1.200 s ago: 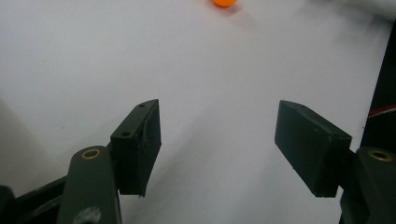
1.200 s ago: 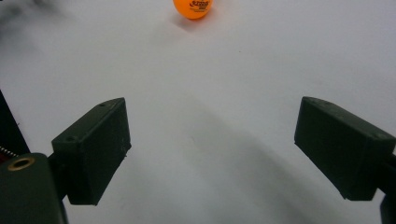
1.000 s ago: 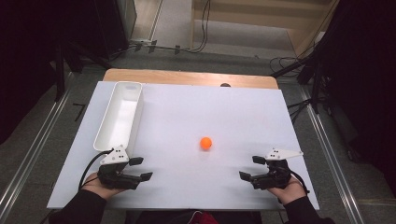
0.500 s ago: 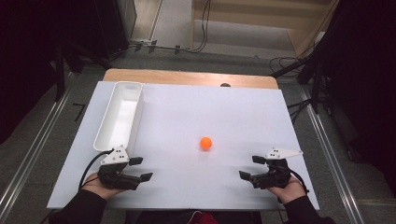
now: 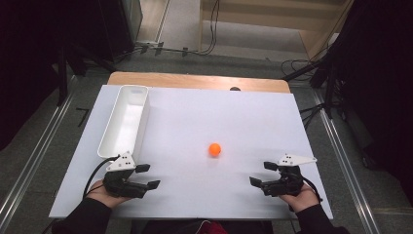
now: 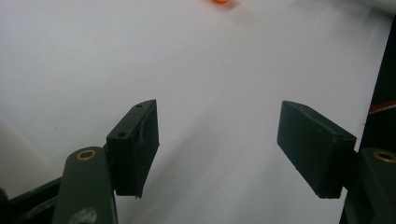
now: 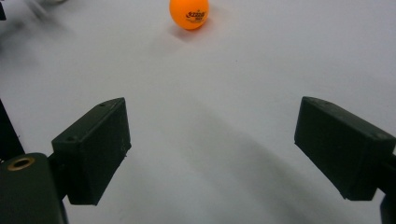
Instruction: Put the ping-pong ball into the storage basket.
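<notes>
From above, the left tool sits low at the near left corner of the desk, its jaws spread wide with nothing between them, held in a hand that comes in from the bottom edge. The right tool sits at the near right, jaws just as far apart and empty, pointing inward toward the middle. Between them and a little farther out, an orange ball rests alone on the white sheet, well apart from both tools and somewhat closer to the right one. A long white tray lies along the left side, its near end just beside the left tool. A strip of bare wood shows at the desk's far edge, and beyond it are a grey floor, trailing cables and dark stands. In the left gripper view, the two black jaws stand wide open over plain white surface, gripping nothing, and the ball is only a sliver of orange at the top edge. In the right gripper view, the jaws are likewise wide apart and empty, and the ball sits ahead of them, near the top, with dark print on its side.
</notes>
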The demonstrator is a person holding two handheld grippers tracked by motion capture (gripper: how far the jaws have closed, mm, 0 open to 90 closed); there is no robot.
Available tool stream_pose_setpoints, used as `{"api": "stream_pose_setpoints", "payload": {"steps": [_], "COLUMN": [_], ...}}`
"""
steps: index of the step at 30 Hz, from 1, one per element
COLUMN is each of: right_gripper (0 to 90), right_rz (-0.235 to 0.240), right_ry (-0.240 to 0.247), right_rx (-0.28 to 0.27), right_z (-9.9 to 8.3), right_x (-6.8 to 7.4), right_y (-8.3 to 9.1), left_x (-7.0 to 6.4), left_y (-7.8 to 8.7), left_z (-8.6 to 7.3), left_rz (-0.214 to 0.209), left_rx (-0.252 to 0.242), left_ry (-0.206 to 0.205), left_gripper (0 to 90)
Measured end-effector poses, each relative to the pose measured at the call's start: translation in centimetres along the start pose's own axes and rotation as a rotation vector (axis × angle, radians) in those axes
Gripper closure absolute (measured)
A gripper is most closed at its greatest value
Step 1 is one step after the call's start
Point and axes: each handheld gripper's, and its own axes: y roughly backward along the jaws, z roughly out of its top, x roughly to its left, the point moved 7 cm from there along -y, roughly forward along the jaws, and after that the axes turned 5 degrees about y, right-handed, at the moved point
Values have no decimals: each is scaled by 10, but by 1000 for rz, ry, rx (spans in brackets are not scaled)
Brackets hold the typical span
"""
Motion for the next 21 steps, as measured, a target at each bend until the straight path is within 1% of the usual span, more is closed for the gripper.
{"api": "stream_pose_setpoints", "payload": {"steps": [3, 5, 6, 9, 12, 16, 17, 18, 19, 21], "right_gripper": [93, 93, 93, 93, 93, 93, 93, 93, 93, 93], "right_rz": [1, -5, -3, -5, -12, -15, -15, -12, -12, -13], "right_ry": [-9, -11, -3, -2, -1, -5, -6, -12, -14, -8], "right_rx": [4, 7, 9, 6, 4, 3, 3, 6, 7, 11], "right_z": [0, -1, -1, -1, -2, -3, -3, -3, -3, -4], "right_x": [0, -1, -1, -1, -1, -1, -1, -1, -1, -1], "right_y": [-1, -1, -1, -1, -1, -1, -1, -1, -1, 0], "left_x": [-2, -4, -6, -7, -9, -11, -12, -13, -13, -15], "left_y": [-2, -2, -3, -6, -8, -11, -12, -13, -13, -13], "left_z": [3, 5, 7, 10, 13, 17, 19, 20, 22, 25], "left_rz": [-6, -10, -13, -9, 1, -5, -7, -9, -2, 2], "left_rx": [-5, -13, -21, -26, -26, -31, -34, -38, -43, -61], "left_ry": [16, 20, 24, 30, 16, 20, 28, 26, 20, 19], "left_gripper": [297, 297, 297, 297, 297, 294, 277, 273, 274, 277]}}
